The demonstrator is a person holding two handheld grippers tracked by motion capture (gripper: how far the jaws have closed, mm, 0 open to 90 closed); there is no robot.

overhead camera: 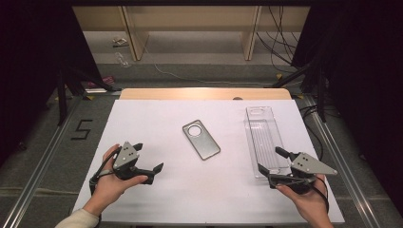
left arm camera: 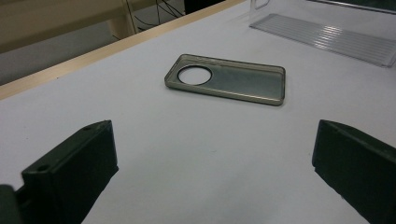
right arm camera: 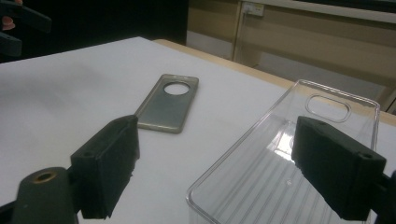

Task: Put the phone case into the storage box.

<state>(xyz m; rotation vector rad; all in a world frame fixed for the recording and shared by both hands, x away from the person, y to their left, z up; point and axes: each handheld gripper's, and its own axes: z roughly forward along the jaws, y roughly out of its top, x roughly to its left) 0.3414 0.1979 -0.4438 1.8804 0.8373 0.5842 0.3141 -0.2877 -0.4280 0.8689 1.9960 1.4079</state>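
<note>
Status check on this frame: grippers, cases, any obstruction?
Left gripper open, empty. Right gripper open at clear case. Grey case untouched. Nothing blocking.

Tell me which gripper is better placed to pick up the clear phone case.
Probably the right gripper. Its open jaws already sit at the near end of the clear phone case. The left gripper, also open, is across the table and faces the grey phone case instead.
</note>
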